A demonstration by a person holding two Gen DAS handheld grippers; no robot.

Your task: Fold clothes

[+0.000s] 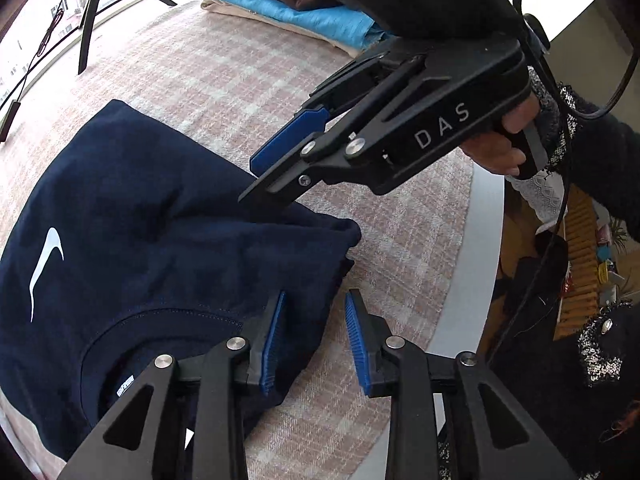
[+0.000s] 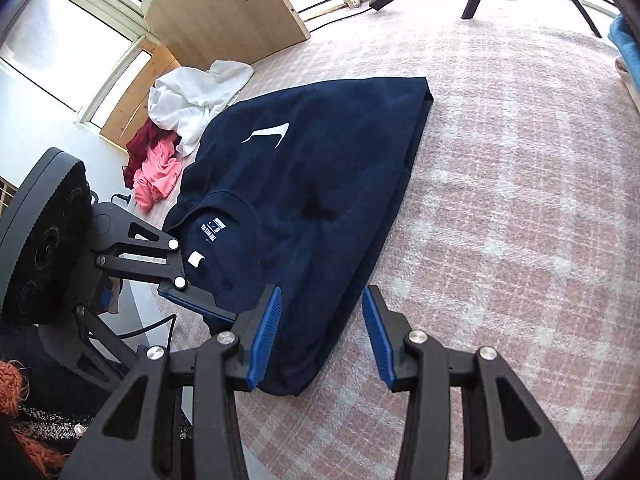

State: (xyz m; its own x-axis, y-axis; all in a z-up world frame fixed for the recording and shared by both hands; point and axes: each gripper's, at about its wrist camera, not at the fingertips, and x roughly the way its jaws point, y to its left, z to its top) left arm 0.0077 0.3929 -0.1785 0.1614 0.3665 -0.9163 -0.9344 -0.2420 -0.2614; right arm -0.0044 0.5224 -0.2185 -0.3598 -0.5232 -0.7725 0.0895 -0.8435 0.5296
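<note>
Pink-checked cloth (image 2: pixel 520 200) is covering the table by the windows, where unfolded white, red and pink garments (image 2: pixel 176 128) are lying at the far left edge. Beside them a partly folded navy shirt (image 2: pixel 312 184) is lying flat. Both the left gripper (image 1: pixel 316 340) and right gripper (image 2: pixel 322 332) are hovering over its near corner, tongs apart, gripping nothing. Folded clothes (image 1: pixel 280 4) are sitting stacked at the far right.

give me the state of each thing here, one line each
navy shirt: flat on the table, sides folded in, collar toward the grippers
left gripper: open, over the shirt's edge, holding nothing
right gripper: open, over the shirt's edge, holding nothing
folded stack: done, piled at the far edge
white, red and pink clothes: crumpled, unfolded
</note>
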